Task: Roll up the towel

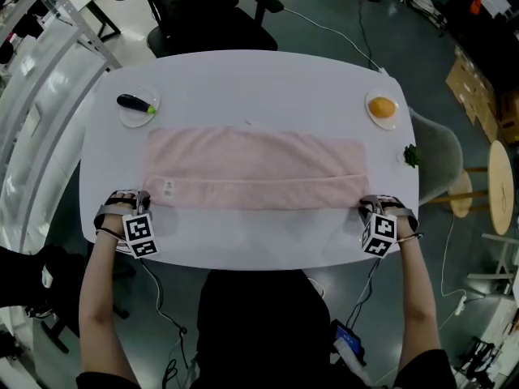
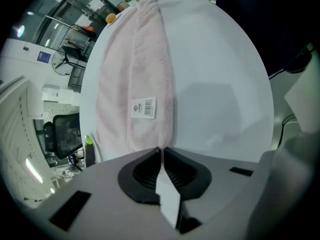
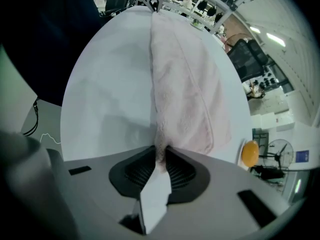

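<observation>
My left gripper (image 1: 143, 207) and right gripper (image 1: 370, 206) each pinch 1 near corner of the towel (image 1: 255, 168). Its long axis runs between them, parallel to the table's (image 1: 268, 75) near edge, and its width reaches toward the far edge, equally near both hands

We stand at the near edge of the table (image 1: 268, 75), with the towel (image 1: 255, 168) spread across its middle, left to right. The left gripper (image 1: 146, 203) sits at the towel's near left corner and the right gripper (image 1: 366, 207) at its near right corner, each clamped on the towel's edge. Behind the towel, at the far left, a plate (image 1: 123, 117) carries an eggplant (image 1: 135, 103). At the far right a second plate (image 1: 384, 122) carries an orange (image 1: 382, 106). An office chair (image 1: 219, 23) stands behind the table, and another chair (image 1: 438, 148) stands off its right end.
</observation>
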The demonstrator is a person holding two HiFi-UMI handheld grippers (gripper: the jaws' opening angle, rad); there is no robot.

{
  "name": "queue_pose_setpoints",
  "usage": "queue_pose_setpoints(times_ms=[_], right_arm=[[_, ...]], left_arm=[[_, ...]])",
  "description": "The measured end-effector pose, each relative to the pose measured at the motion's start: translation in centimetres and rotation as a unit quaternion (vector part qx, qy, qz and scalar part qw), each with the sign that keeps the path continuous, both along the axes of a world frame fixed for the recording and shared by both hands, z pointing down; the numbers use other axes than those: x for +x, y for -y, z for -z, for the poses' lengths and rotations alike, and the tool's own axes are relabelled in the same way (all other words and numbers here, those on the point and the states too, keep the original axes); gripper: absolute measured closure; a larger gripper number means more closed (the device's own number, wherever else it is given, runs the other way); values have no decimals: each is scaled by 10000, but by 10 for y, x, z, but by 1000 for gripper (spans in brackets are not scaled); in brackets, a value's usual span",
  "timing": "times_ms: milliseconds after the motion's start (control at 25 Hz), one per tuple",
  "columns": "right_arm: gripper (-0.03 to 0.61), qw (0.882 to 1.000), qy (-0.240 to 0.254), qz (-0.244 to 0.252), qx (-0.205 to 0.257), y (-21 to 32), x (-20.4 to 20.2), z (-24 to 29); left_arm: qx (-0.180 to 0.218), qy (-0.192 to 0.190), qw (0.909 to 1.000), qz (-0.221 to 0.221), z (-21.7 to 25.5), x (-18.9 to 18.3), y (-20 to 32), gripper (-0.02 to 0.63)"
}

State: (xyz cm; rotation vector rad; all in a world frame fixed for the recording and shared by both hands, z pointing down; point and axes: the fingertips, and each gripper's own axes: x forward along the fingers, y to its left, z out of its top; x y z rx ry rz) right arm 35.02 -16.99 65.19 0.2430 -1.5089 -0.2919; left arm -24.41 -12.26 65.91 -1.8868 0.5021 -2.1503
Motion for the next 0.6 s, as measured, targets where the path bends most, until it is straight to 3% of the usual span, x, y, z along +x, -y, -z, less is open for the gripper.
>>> queue_pose_setpoints(times_ms=[80, 440, 600], right_arm=[[549, 9999, -54, 98, 43, 1, 1, 3], [554, 9971, 93, 263, 701, 13, 5, 45], [554, 9971, 139, 310, 676, -6, 4, 50]], left_arm=[[-11, 45, 10000, -18, 0, 0, 2, 580], [366, -85, 9993, 51, 35, -6, 4, 588], [300, -156, 9994, 74, 36, -6, -17, 588]])
